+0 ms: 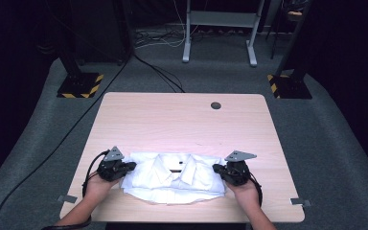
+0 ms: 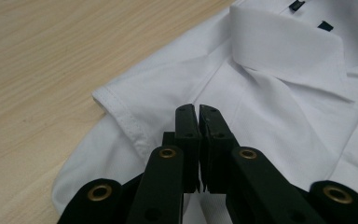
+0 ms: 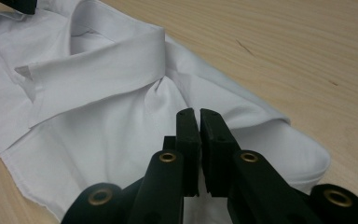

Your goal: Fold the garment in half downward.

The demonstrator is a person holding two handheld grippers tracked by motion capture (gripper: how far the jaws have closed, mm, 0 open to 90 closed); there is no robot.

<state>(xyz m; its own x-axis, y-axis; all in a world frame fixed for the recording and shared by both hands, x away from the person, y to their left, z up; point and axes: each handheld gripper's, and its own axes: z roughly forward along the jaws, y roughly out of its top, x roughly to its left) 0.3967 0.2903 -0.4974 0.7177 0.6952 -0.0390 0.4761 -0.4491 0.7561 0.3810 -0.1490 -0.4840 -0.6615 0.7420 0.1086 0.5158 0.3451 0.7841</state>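
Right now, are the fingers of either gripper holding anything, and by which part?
Cannot be told for sure. Both the left gripper and right gripper are shut over the white shirt, at its left and right sides; no pinched cloth shows between them.

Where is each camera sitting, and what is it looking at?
High view: above the table, looking down on the shirt; both forearms and hand-held grippers show.
Left gripper view: on the left hand-held gripper, facing the shirt; its jaws show.
Right gripper view: on the right hand-held gripper; its jaws show.
All share the shirt.
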